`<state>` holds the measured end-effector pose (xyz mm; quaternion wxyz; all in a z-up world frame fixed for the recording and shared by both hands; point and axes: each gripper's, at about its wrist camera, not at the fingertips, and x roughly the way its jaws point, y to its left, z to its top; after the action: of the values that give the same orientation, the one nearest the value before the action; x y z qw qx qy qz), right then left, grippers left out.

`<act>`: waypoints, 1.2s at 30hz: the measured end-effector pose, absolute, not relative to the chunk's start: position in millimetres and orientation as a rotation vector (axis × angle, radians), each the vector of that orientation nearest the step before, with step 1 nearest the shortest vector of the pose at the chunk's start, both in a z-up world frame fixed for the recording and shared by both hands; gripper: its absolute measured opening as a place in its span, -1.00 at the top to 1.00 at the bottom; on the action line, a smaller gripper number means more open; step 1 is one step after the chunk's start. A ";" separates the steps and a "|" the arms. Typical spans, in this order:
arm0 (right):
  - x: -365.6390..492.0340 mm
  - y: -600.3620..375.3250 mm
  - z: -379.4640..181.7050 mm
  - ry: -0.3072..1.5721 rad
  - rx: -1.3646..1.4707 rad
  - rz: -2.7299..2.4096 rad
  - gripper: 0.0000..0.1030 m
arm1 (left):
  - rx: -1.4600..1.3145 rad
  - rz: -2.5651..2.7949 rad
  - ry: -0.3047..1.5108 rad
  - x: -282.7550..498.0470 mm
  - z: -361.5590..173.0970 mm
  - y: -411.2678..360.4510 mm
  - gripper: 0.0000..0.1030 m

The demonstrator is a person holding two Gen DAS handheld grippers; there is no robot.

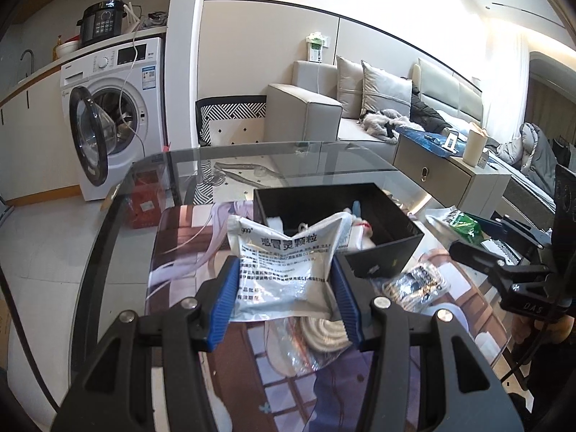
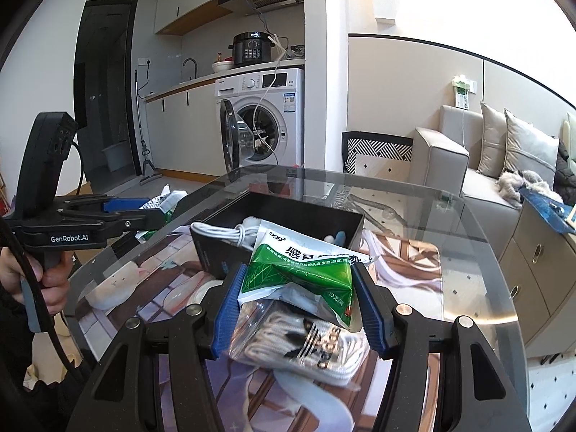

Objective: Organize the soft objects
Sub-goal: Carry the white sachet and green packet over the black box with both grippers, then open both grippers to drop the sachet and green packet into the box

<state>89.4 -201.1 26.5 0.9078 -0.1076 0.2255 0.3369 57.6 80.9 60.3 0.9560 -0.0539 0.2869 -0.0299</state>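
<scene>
From the left wrist, our left gripper [image 1: 286, 297] pinches a silver sachet [image 1: 284, 264], the black box [image 1: 336, 216] just ahead; a crumpling edge could slip. From the right wrist, our right gripper [image 2: 300, 300] clamps a green sachet [image 2: 298, 273] over bagged socks [image 2: 302, 342], and might snag the box rim.

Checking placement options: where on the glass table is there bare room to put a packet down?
Free: the glass table beyond the black box, toward its far edge, and the printed mat left of the box. Crowded: the mat in front of the box, with bagged laces.
</scene>
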 end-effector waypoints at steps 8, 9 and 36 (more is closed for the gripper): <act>110.3 -185.4 26.2 0.473 -0.249 0.686 -0.14 | -0.101 -0.080 0.582 83.2 68.1 72.0 0.02; 112.4 -183.4 25.3 0.474 -0.255 0.685 -0.14 | -0.100 -0.082 0.582 85.8 68.7 70.6 0.02; 159.3 -145.3 8.6 0.500 -0.359 0.721 -0.14 | -0.095 -0.067 0.668 159.7 49.6 56.5 0.02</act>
<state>159.3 -145.3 8.6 0.8896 -0.1730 0.2407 0.3473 159.7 56.5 49.6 0.9431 -0.0464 0.3277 -0.0328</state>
